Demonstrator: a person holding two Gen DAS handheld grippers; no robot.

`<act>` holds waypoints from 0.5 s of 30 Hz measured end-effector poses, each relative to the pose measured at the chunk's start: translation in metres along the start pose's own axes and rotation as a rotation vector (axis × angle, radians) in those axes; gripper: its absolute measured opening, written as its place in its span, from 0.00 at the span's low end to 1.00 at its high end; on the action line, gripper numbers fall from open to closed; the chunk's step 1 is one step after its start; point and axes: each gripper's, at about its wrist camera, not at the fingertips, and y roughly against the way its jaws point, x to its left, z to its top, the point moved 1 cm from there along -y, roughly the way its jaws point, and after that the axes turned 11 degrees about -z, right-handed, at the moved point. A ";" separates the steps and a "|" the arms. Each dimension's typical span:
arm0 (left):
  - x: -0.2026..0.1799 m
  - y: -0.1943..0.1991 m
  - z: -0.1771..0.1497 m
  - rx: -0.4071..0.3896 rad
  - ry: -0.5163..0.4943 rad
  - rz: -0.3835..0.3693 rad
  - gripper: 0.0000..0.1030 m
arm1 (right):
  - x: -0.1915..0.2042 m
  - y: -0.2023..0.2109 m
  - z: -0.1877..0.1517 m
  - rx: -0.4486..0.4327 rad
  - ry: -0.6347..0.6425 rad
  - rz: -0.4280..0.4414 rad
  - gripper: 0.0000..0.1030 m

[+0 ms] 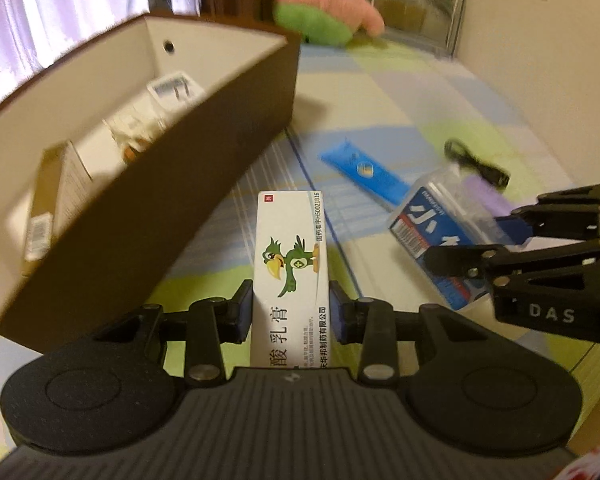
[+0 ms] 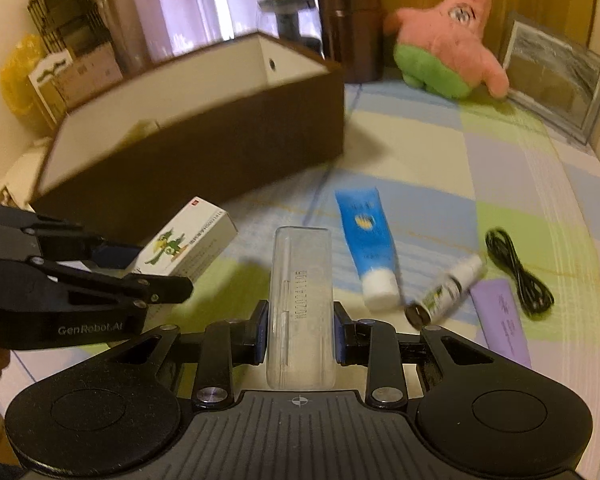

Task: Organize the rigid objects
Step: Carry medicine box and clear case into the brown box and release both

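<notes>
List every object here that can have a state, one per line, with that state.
left gripper: shut on white ointment carton
right gripper: shut on clear plastic case
brown box: open-topped, partly filled
blue tube: capped, lying flat
small bottle: lying down
black cable: coiled

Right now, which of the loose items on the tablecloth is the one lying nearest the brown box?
The blue tube, white cap toward the camera; the small spray bottle, purple packet and black cable lie farther off.

Matte black plastic two-finger left gripper (image 1: 291,306): blue pads (image 1: 337,312), silver screws, ribbed grey base flanked by round dimpled discs. Identical black right gripper (image 2: 300,330): "DAS" printed on its side; "GenRobot.AI" printed on the left one's.
</notes>
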 end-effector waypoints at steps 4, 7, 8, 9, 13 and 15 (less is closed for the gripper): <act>0.005 0.029 0.014 -0.071 0.029 0.010 0.32 | 0.013 0.013 0.024 -0.055 0.011 0.042 0.27; 0.013 0.049 0.024 -0.120 0.049 0.031 0.32 | 0.026 0.020 0.047 -0.096 0.022 0.087 0.27; 0.017 0.054 0.027 -0.130 0.057 0.040 0.32 | 0.031 0.021 0.055 -0.108 0.027 0.101 0.27; 0.021 0.060 0.031 -0.140 0.065 0.049 0.32 | 0.035 0.022 0.062 -0.118 0.032 0.113 0.27; 0.042 0.078 0.041 -0.178 0.104 0.100 0.32 | 0.061 0.017 0.093 -0.153 0.062 0.146 0.27; 0.055 0.085 0.044 -0.190 0.127 0.136 0.32 | 0.075 0.011 0.108 -0.163 0.075 0.163 0.27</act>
